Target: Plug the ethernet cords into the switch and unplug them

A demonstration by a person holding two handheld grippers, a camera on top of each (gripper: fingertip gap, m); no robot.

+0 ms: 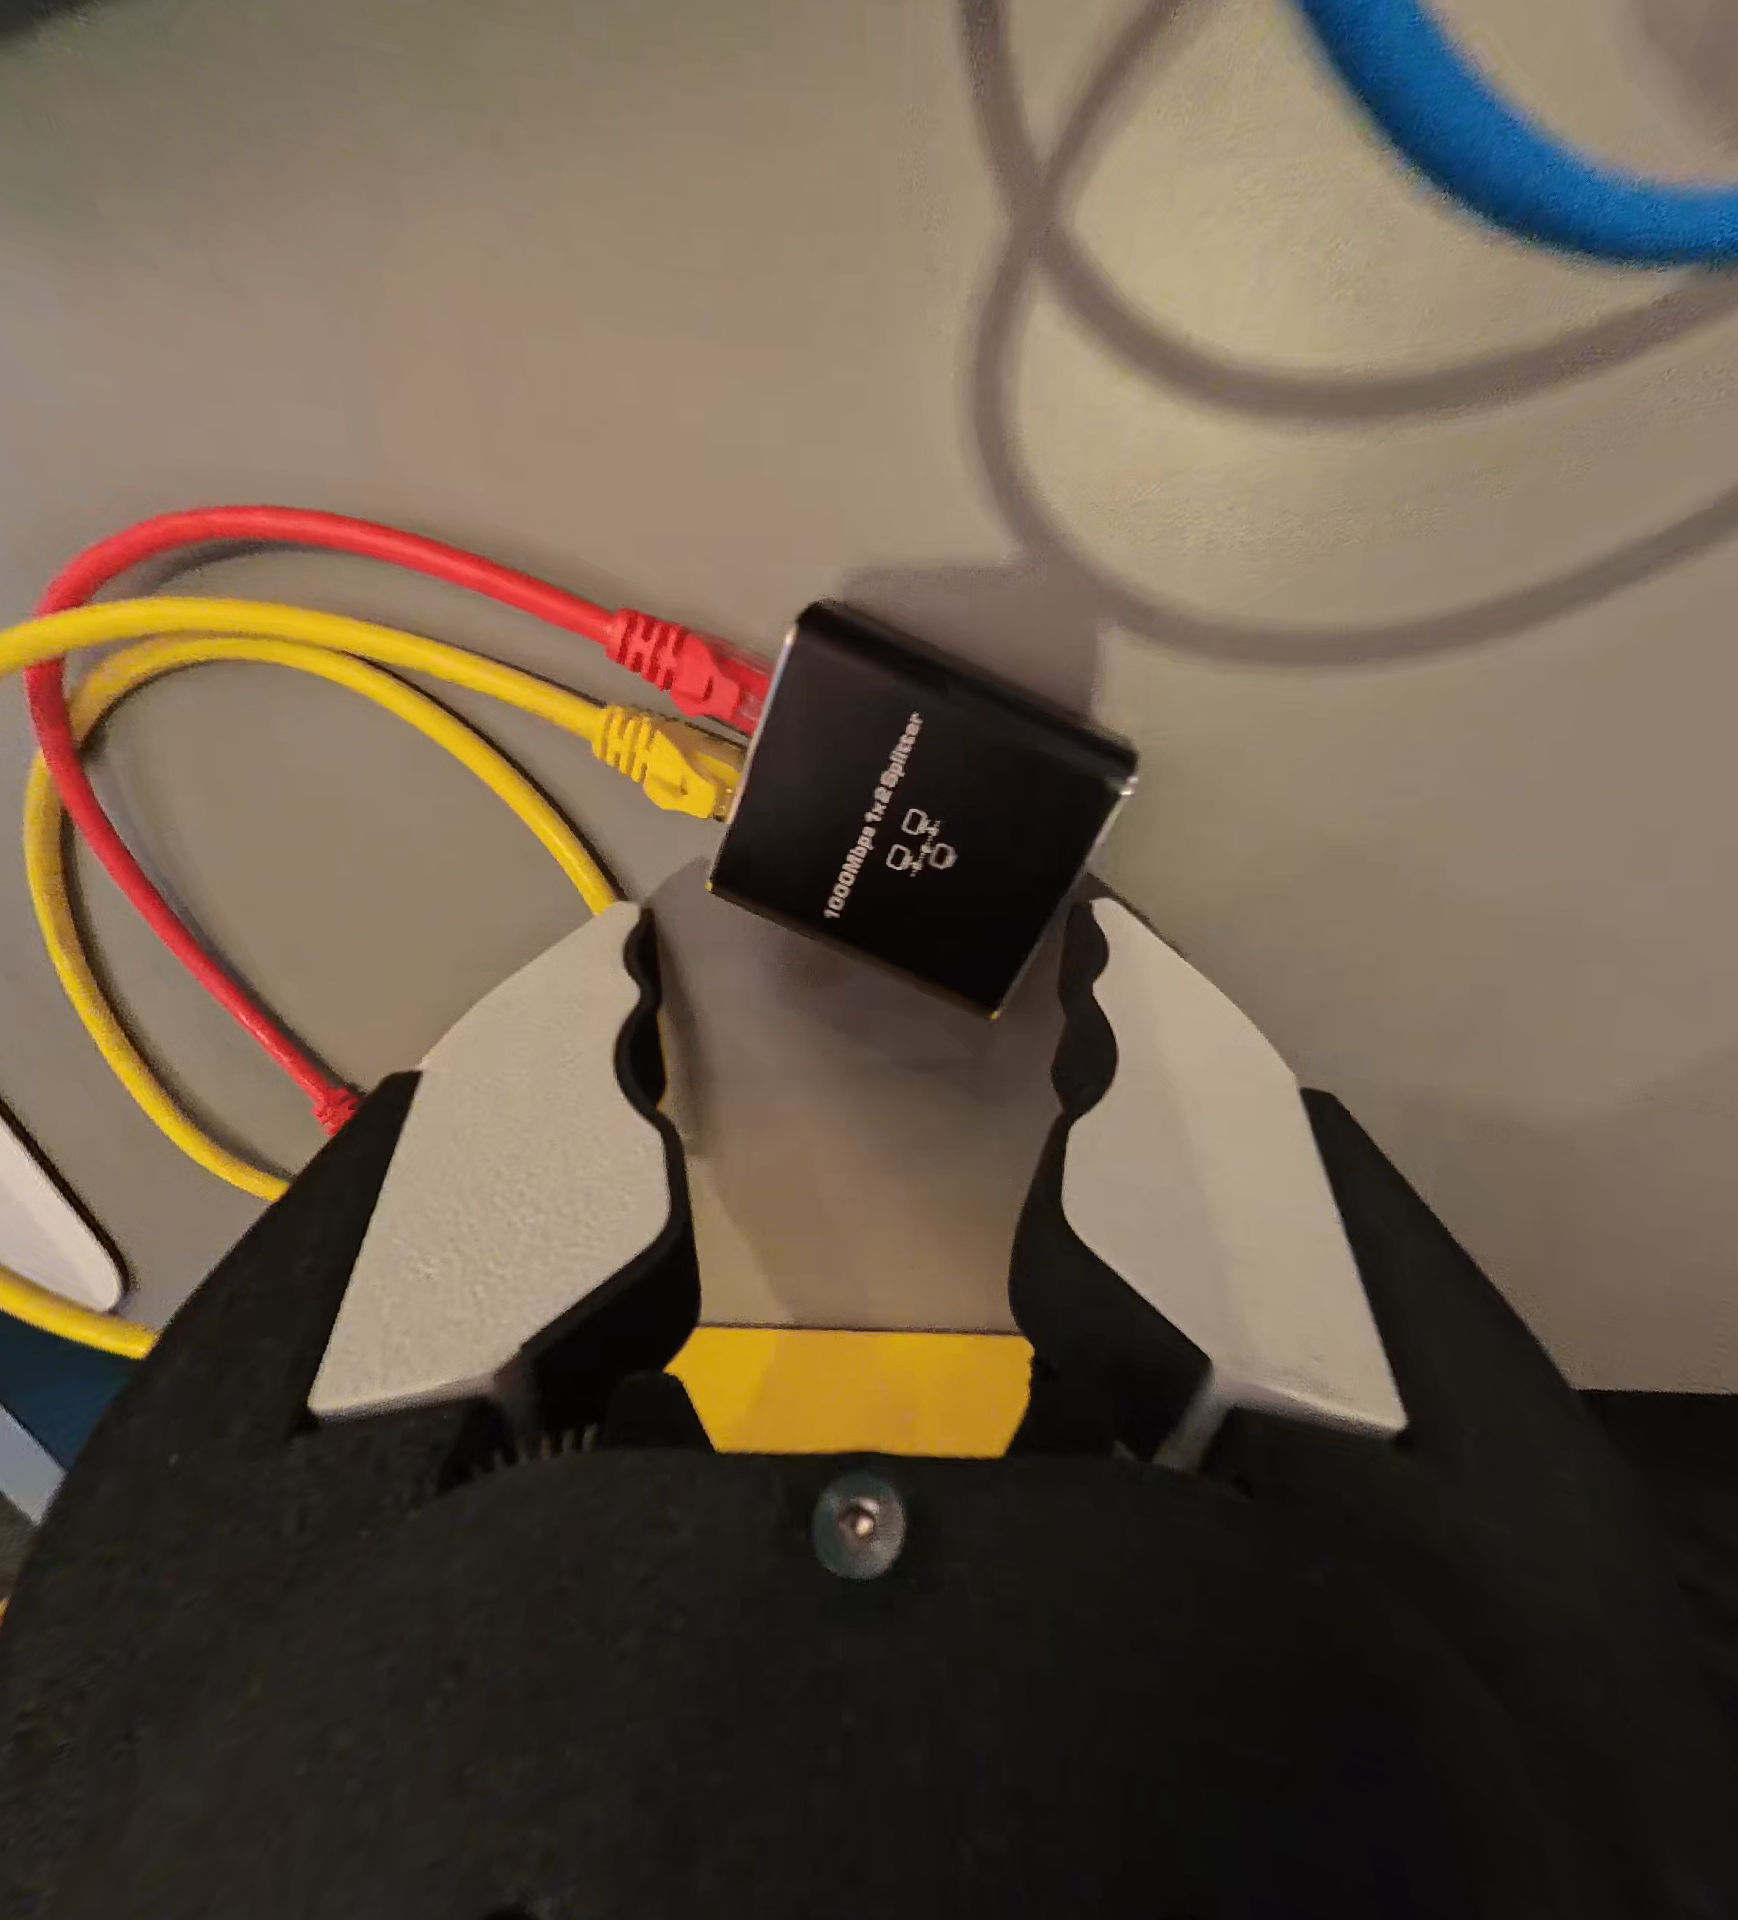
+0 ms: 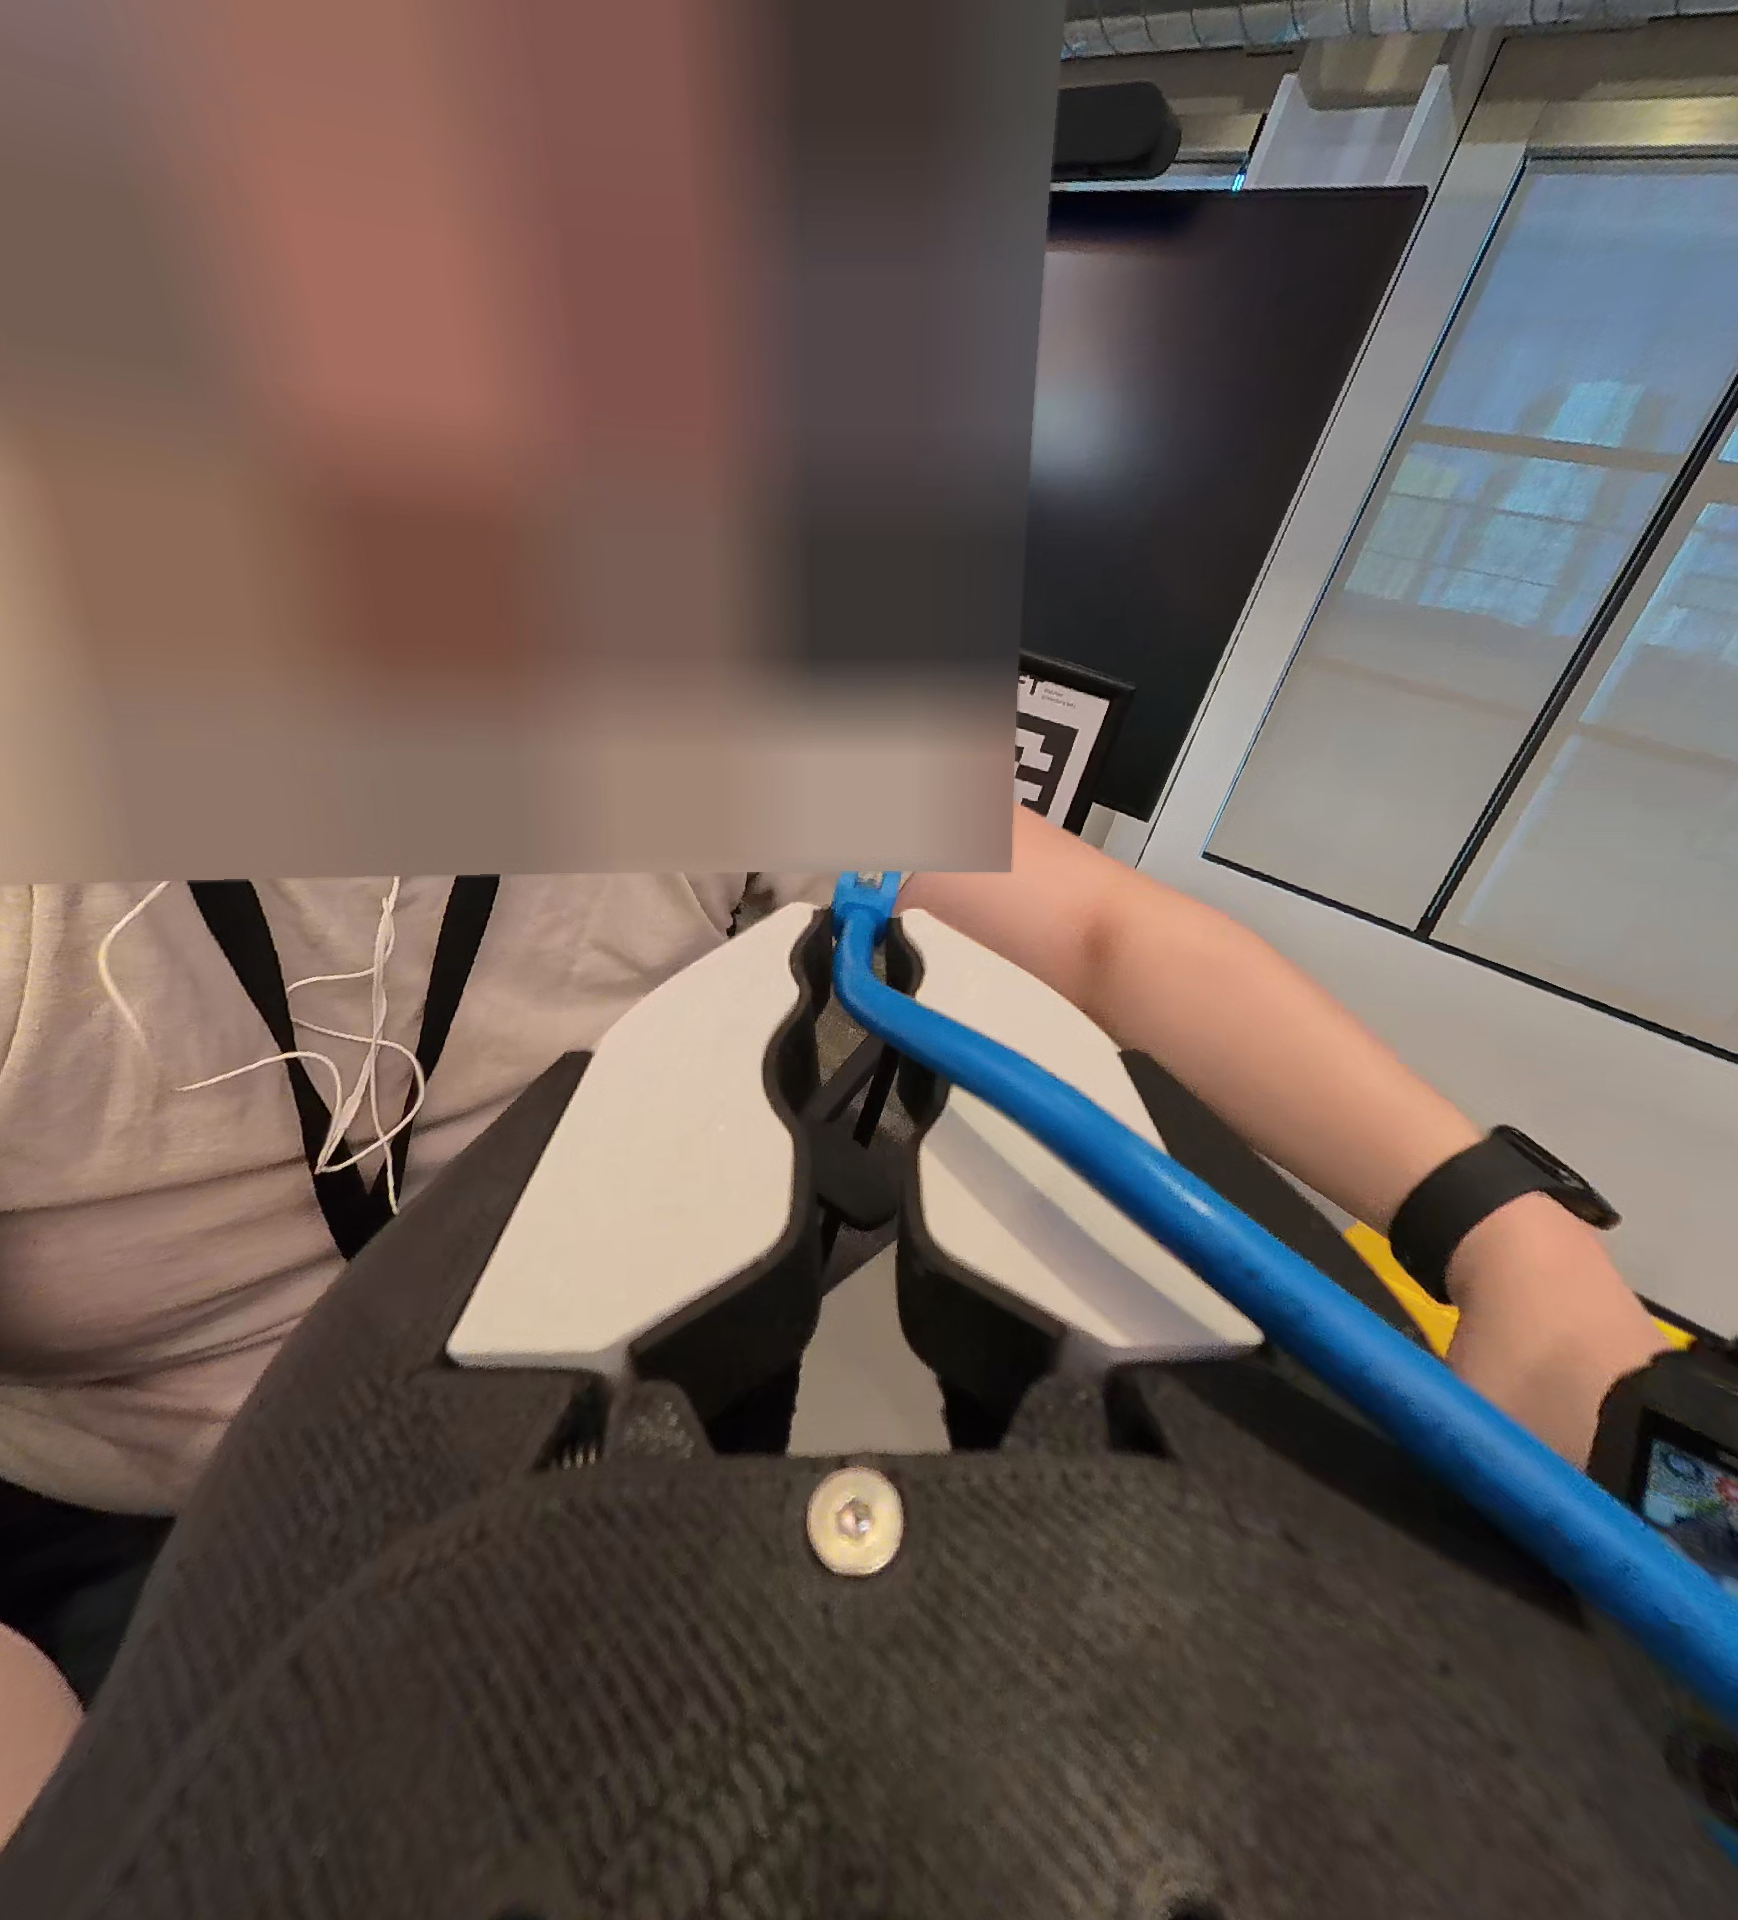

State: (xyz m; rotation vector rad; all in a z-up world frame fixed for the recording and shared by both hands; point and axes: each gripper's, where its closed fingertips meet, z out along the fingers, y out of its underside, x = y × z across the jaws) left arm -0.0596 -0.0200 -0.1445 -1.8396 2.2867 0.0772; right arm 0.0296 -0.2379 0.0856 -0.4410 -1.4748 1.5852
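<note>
Right hand-held gripper (image 2: 863,940) clamped on the blue cord (image 2: 1208,1226) just behind its plug, held up off the table (image 1: 429,312); left hand-held gripper (image 1: 865,914) open, jaws either side of the near corner of the black switch (image 1: 922,805), not gripping it. Red cord (image 1: 683,665) and yellow cord (image 1: 662,769) already seated in the switch's left face, slack looping toward the table's left edge. Step looks like plugging in blue: next, steady the switch, bring the plug to a free port I can't see here.

The left gripper (image 1: 865,914) was wide open, and its two fingers pointed down at the table. The right gripper (image 2: 860,925) was squeezed almost closed and pointed up. The person's forearm (image 2: 1208,1018) reached across, with a black watch on the wrist.
</note>
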